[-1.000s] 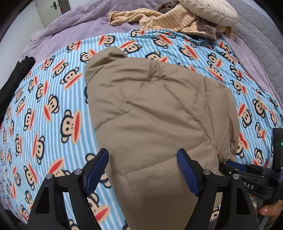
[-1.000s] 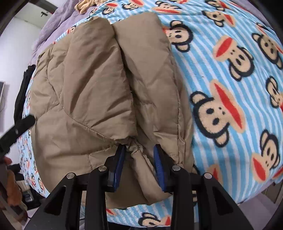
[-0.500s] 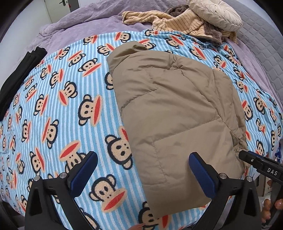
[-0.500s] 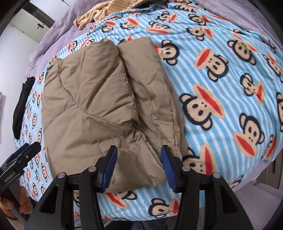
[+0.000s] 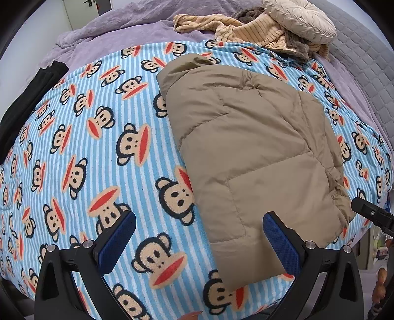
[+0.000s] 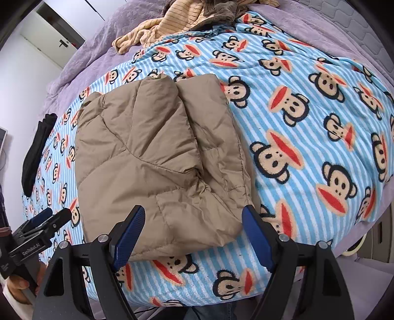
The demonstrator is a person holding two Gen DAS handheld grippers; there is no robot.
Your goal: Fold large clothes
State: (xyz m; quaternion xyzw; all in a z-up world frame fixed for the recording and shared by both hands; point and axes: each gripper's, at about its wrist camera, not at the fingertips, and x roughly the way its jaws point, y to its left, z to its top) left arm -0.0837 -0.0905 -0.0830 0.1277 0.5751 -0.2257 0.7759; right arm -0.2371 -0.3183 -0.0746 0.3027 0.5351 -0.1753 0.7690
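Folded tan jacket (image 5: 251, 152) lies lengthwise, running away from both grippers.
Left gripper (image 5: 199, 242) and right gripper (image 6: 193, 235) are spread, empty; a clothes pile (image 5: 248, 27) sits beyond on the monkey blanket (image 5: 98, 137).

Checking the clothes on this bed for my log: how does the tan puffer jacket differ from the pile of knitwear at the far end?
The tan puffer jacket is folded into a flat block on the monkey blanket; the knitwear pile is a crumpled heap on the purple cover. The jacket is plain and quilted; the pile is ribbed with stripes. A cushion rests on the pile; nothing lies on the jacket. Neither is gripped.
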